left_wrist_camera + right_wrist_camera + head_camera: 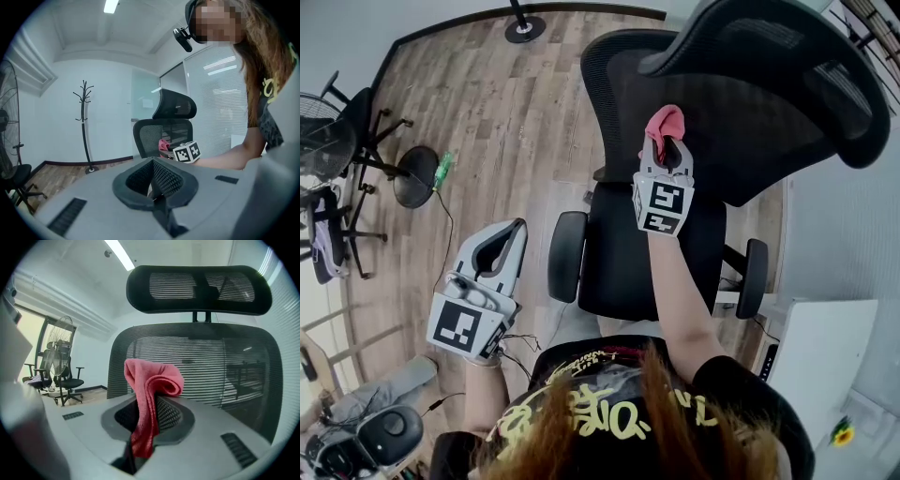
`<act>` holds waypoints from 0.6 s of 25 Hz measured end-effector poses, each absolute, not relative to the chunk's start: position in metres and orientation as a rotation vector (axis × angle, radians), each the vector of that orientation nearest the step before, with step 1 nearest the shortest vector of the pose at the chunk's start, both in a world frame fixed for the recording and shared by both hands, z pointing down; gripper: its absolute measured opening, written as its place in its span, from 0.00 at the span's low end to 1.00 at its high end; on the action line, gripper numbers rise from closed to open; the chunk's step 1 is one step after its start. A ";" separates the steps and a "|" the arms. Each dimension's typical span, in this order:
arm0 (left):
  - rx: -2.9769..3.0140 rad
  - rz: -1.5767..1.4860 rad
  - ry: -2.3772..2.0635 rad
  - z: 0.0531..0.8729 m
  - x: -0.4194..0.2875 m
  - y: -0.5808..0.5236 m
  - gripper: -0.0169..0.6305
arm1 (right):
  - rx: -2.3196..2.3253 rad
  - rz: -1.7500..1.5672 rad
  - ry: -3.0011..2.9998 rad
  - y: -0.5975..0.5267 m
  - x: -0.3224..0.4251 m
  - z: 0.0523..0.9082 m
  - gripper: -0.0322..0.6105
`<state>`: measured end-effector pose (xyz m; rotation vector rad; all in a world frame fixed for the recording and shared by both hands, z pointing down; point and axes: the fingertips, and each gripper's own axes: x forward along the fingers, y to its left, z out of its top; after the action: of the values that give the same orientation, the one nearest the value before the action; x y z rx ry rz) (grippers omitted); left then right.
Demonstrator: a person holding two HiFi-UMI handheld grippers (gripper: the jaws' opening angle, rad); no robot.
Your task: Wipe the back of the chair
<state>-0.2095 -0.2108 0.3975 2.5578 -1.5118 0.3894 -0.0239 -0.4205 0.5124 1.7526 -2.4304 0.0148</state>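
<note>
The right claw [667, 142] is clamped on a folded pink cloth [666, 120], raised close before the black mesh backrest [619, 103] of the office chair [623, 262], below its headrest [787, 56]. Whether cloth meets mesh is unclear. The left claw [516, 230], jaws together with nothing between them, hangs low over the wooden floor [487, 94], left of the chair.
</note>
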 end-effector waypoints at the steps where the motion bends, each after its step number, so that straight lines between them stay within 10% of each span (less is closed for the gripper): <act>1: 2.554 0.386 -1.519 0.397 -0.212 -0.210 0.02 | 1.743 0.018 -2.440 -0.421 -0.030 0.512 0.14; 15: 2.492 0.371 -1.594 0.404 -0.249 -0.200 0.02 | 1.545 -0.004 -2.547 -0.416 -0.109 0.518 0.14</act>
<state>-0.2493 -0.2001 0.4044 2.4923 -1.5936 0.3712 -0.1092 -0.4159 0.5181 1.5450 -2.5467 -0.0043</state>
